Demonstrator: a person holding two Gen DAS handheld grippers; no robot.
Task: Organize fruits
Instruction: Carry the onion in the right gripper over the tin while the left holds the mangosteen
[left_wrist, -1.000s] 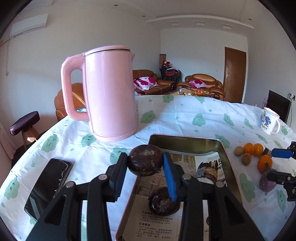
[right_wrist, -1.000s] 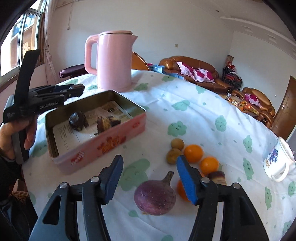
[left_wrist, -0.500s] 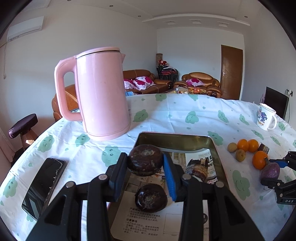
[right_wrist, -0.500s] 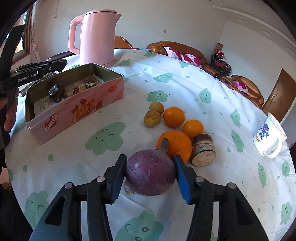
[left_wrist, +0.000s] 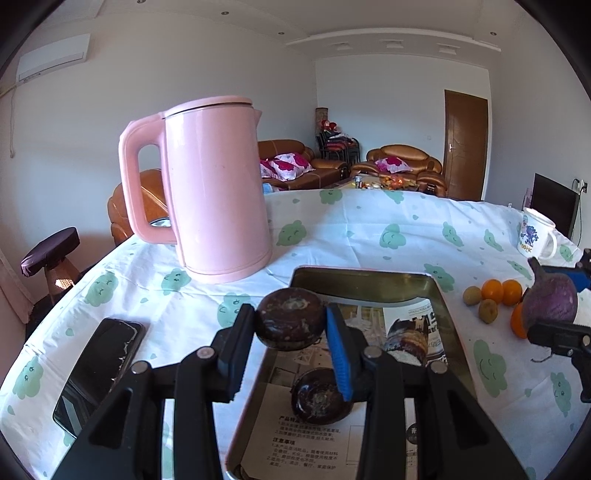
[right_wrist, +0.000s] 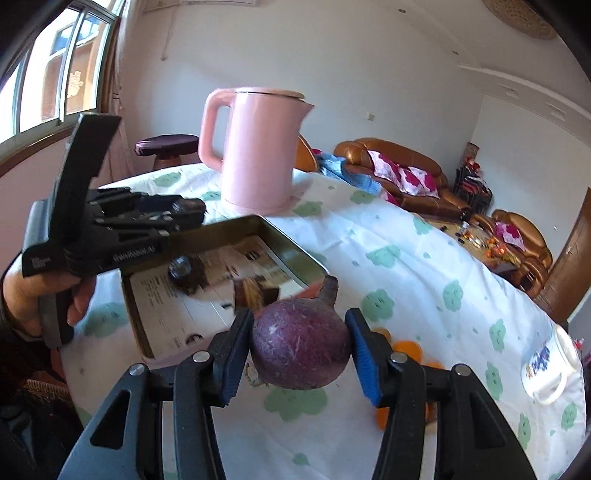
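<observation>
The right tongs (right_wrist: 300, 352) gripped a round purple root vegetable (right_wrist: 301, 345), both pads pressed on its widest girth, its stubby stem end pointing away from the camera. Their jaws had just been closing, and the vegetable sat between them. It hung clear of the tabletop (right_wrist: 424, 266), just short of the near corner of the pink tin (right_wrist: 295, 254). Judged by its bulk and dull, rough skin, it was probably firm, fairly heavy and not slippery; the hold across the middle suited it, since a grip nearer the tapering stem would likely slide off.

The left tongs (left_wrist: 291, 325) clamped a dark round fruit (left_wrist: 290, 323) with a scuffed, hard-looking rind, taken across its flattened sides. It appeared light and stiff, apt to roll if released from a height. It hovered above the open tin, over its near half. A similar dark fruit (left_wrist: 321, 397) and a cut, pale-faced piece (left_wrist: 404, 341) lay on the printed paper (left_wrist: 306, 443) lining the tin floor.

Right of the tin, oranges (left_wrist: 502, 291) and small brown fruits (left_wrist: 487, 310) lay loose on the tabletop. Behind the tin stood a pink kettle (left_wrist: 214, 184); left of it lay a phone (left_wrist: 99, 365).
</observation>
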